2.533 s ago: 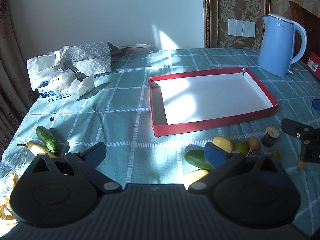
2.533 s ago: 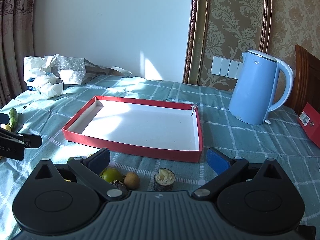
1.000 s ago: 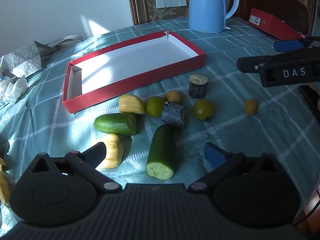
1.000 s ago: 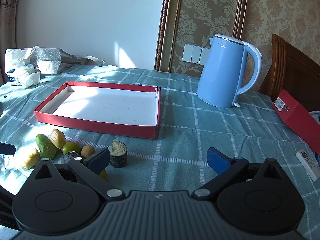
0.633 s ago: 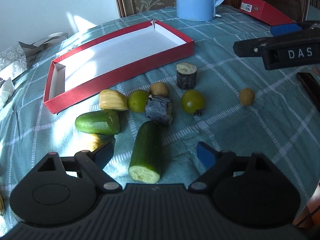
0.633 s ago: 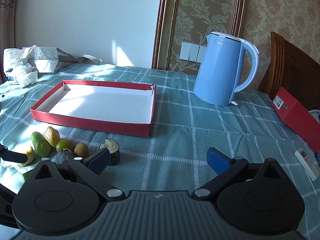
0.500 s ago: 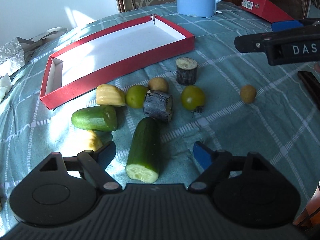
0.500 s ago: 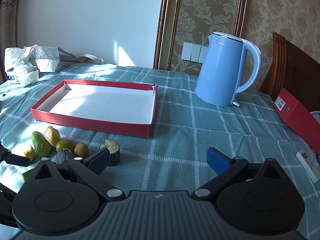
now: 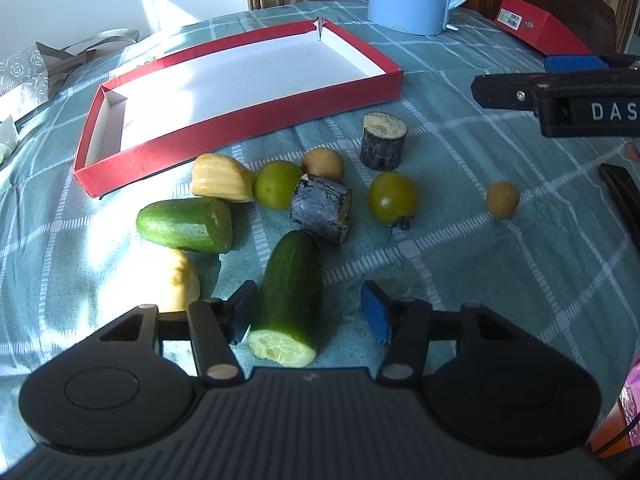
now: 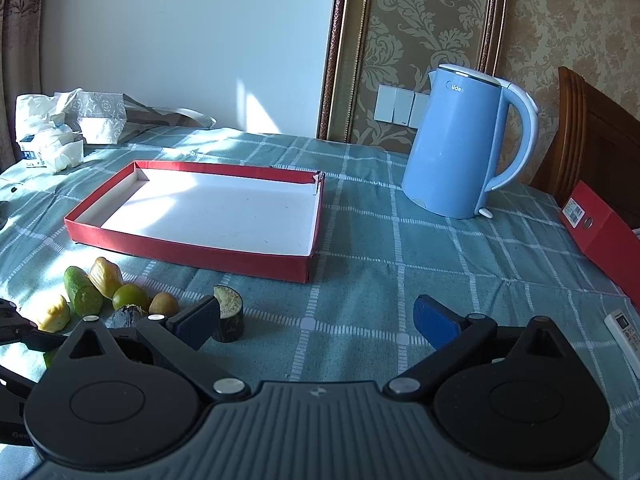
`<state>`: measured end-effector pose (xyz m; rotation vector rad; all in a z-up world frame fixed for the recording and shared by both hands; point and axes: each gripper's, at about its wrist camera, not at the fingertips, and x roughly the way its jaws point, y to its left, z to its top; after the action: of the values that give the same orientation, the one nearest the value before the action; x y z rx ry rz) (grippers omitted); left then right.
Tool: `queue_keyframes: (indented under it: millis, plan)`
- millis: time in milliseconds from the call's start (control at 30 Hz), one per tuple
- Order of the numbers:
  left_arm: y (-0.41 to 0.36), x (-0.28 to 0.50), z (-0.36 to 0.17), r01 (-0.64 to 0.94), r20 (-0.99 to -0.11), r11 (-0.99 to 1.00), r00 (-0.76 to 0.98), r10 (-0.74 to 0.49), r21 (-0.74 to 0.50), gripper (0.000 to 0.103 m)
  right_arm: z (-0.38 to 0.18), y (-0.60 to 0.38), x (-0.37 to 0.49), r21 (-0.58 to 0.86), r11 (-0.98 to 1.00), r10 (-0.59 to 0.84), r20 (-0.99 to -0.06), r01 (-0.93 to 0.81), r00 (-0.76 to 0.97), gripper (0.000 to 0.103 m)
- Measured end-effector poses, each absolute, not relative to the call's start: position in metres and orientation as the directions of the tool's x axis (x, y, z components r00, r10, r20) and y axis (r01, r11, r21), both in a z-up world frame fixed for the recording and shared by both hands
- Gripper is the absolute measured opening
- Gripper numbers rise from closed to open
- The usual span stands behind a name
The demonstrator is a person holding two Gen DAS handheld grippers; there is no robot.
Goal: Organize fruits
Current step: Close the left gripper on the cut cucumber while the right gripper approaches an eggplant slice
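A long cut cucumber [image 9: 290, 288] lies on the green checked cloth between the fingers of my left gripper [image 9: 308, 314]. Its jaws are closing: the left pad is at the cucumber's skin, while a gap remains at the right blue pad. Beyond it lie a short cucumber piece [image 9: 186, 224], two yellow pieces [image 9: 220, 178], two green round fruits [image 9: 278, 184], two small brown fruits [image 9: 323, 163] and two dark cut cylinders [image 9: 383, 140]. The red tray [image 9: 240, 124] with a white floor holds nothing. My right gripper [image 10: 316, 320] hovers open over the cloth, right of the fruit.
A blue kettle [image 10: 460, 144] stands behind and right of the tray [image 10: 192, 252]. A red box [image 10: 600, 228] and a white remote [image 10: 624, 336] lie at the right edge. Tissues and paper bags [image 10: 52, 140] sit at the back left. A wooden chair back [image 10: 592, 140] rises at the far right.
My left gripper swung from the table's left side to the fruit pile, sank over the long cucumber, and its jaws narrowed around it. The right gripper barely moved over the last second.
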<state>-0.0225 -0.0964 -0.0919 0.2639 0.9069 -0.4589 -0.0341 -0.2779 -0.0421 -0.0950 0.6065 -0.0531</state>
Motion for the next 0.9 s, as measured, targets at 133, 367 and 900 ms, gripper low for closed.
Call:
queue_keyframes:
  millis: [133, 367, 900]
  plan:
    - [-0.094, -0.02, -0.092, 0.474, -0.805, 0.88, 0.533, -0.261, 0.029, 0.041, -0.043, -0.277, -0.031, -0.102, 0.995, -0.07, -0.567, 0.014, 0.821, 0.103]
    - [-0.094, -0.02, -0.092, 0.475, -0.809, 0.878, 0.536, -0.239, 0.055, 0.035, -0.044, -0.274, -0.027, -0.097, 0.995, -0.053, -0.569, -0.003, 0.82, 0.103]
    - [-0.095, -0.036, -0.081, 0.459, -0.774, 0.883, 0.592, -0.223, 0.096, 0.031, -0.051, -0.272, -0.018, -0.104, 0.994, -0.03, -0.586, -0.038, 0.81, 0.103]
